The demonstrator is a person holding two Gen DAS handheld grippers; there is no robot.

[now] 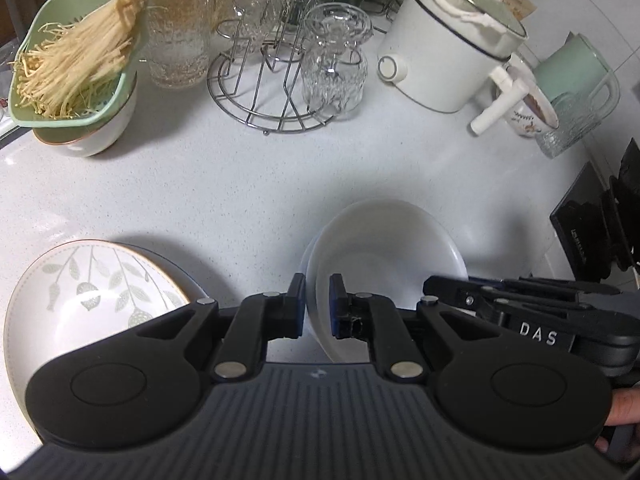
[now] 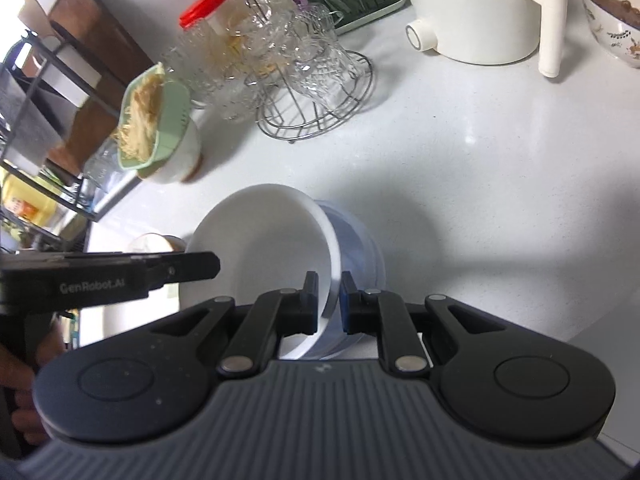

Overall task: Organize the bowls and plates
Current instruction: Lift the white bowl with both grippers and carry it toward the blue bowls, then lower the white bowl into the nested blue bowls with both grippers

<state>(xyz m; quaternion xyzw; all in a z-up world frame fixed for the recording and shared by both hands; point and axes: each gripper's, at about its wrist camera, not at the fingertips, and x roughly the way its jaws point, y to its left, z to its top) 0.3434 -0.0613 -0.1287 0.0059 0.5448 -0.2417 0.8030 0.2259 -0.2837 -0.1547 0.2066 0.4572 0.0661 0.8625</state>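
Observation:
A white bowl is held tilted above the white counter, gripped on opposite sides of its rim. My left gripper is shut on its near-left rim. My right gripper is shut on the other rim of the same bowl; its blue-tinted outside shows to the right. The right gripper's body shows in the left wrist view, the left gripper's body in the right wrist view. A white plate with a grey leaf pattern lies on the counter at lower left.
A green colander of enoki mushrooms sits on a white bowl. A wire rack with glass cups, a glass pitcher, a white electric pot, a patterned bowl and a green jug stand at the back. A black device is at the right.

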